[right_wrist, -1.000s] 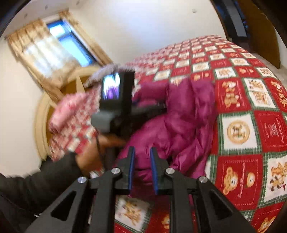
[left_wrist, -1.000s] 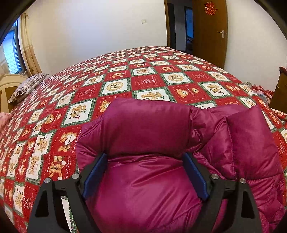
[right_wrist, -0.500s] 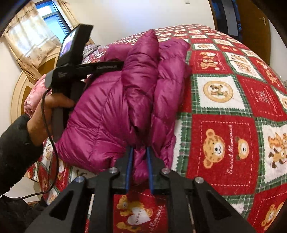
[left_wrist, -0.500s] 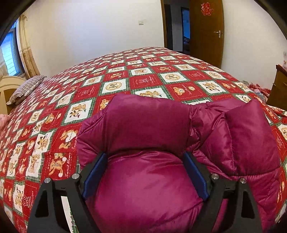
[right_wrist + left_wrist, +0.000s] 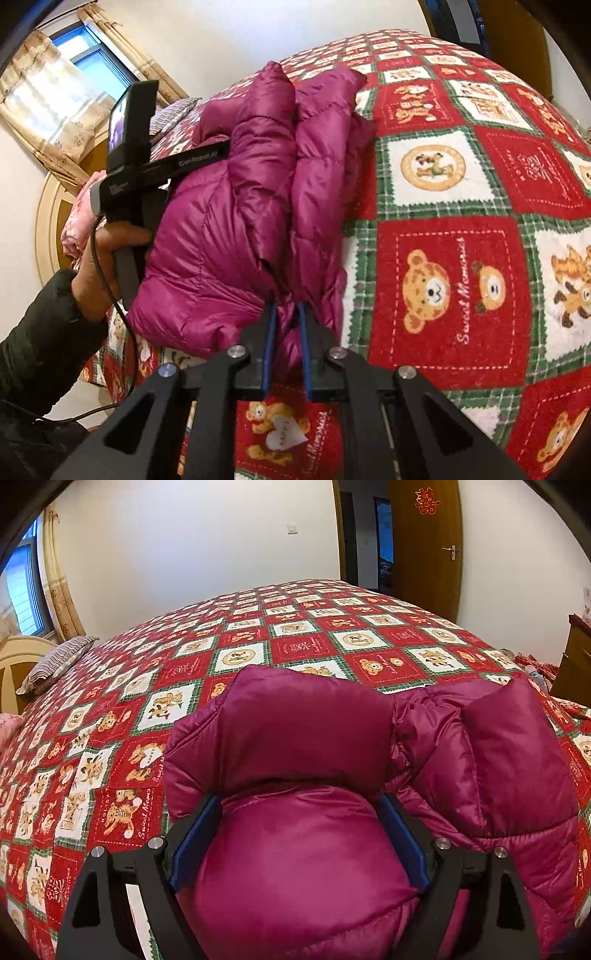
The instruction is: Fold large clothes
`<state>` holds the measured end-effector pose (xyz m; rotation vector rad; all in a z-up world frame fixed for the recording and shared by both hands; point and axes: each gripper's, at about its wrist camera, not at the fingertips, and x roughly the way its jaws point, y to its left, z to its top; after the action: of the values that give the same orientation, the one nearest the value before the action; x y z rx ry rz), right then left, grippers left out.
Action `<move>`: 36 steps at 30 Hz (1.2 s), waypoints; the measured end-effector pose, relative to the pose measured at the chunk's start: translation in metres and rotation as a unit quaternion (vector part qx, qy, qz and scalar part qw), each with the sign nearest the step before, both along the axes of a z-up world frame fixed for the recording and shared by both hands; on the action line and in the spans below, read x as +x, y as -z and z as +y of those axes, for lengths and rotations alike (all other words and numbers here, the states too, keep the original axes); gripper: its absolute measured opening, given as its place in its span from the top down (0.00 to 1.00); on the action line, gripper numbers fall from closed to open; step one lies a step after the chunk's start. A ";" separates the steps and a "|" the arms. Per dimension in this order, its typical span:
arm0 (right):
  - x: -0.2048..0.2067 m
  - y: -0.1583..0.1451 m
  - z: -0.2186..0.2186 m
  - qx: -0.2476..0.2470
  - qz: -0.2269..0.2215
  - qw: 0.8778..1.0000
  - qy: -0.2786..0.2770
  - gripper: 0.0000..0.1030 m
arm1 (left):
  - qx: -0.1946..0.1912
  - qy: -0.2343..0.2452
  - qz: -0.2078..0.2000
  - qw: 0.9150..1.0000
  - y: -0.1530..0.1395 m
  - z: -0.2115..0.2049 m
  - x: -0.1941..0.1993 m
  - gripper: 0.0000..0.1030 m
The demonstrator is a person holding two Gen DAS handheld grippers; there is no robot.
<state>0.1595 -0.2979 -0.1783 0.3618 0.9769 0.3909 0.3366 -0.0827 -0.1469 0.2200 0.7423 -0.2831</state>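
A puffy magenta down jacket (image 5: pixel 498 760) lies bunched in a thick fold on the red bear-print quilt (image 5: pixel 258 635). My left gripper (image 5: pixel 299 805) has its jaws set wide, and the blue pads (image 5: pixel 195 834) press into a fat roll of the jacket from both sides. In the right wrist view the jacket (image 5: pixel 207 229) stands as a tall bundle on the quilt (image 5: pixel 461 288). My right gripper (image 5: pixel 286 310) is shut on a thin edge at the bundle's near lower corner. One finger (image 5: pixel 199 158) of the left gripper reaches into the bundle's left side.
A striped pillow (image 5: pixel 55 661) and a cream headboard (image 5: pixel 11 653) lie at the bed's left end. A wooden door (image 5: pixel 424 554) stands behind, a cabinet (image 5: pixel 576 664) at the right. A person's hand (image 5: pixel 110 251) in a dark sleeve holds the left gripper, its cable hanging below.
My right gripper sank toward the quilt and its jaws narrowed onto the jacket's edge. The bundle now rests lower on the bed. The left gripper kept its grip and barely moved.
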 end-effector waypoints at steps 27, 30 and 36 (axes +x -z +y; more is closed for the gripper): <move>-0.003 0.000 -0.001 -0.017 0.018 1.000 0.015 0.89 | -0.004 0.000 0.000 1.000 0.001 0.001 0.001 0.16; -0.004 -0.003 0.006 -0.034 0.016 0.999 0.017 0.89 | -0.003 0.000 0.000 1.000 0.001 0.000 0.002 0.16; -0.006 -0.005 0.010 -0.051 0.012 0.998 0.019 0.89 | -0.004 0.000 0.000 1.000 0.001 0.000 0.002 0.16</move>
<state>0.1537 -0.2876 -0.1730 0.2928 1.0072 0.3026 0.3385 -0.0827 -0.1476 0.2126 0.7406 -0.2853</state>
